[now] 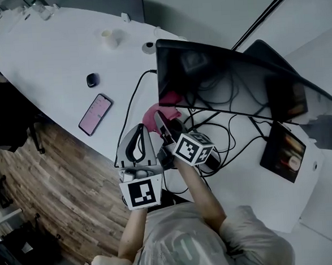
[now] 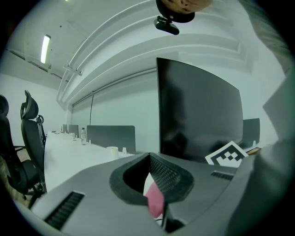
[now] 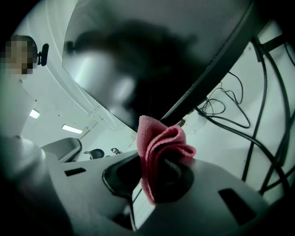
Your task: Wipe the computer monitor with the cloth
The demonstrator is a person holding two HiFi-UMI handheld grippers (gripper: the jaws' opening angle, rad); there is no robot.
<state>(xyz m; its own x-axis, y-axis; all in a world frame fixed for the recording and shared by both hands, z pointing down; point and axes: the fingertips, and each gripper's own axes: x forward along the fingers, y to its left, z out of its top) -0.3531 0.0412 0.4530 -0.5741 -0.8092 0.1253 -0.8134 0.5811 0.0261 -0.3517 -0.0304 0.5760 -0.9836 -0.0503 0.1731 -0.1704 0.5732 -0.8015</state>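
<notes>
Two handheld grippers meet just below the monitor (image 1: 236, 79). The right gripper (image 1: 164, 122) pinches a folded pink cloth (image 1: 152, 114) close under the dark screen's lower edge. The left gripper (image 1: 141, 128), beside it, has its jaws pressed together on nothing.

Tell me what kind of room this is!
Most likely an office or meeting room. There's a long white table, a big computer monitor standing on it, and black office chairs pulled up alongside.
</notes>
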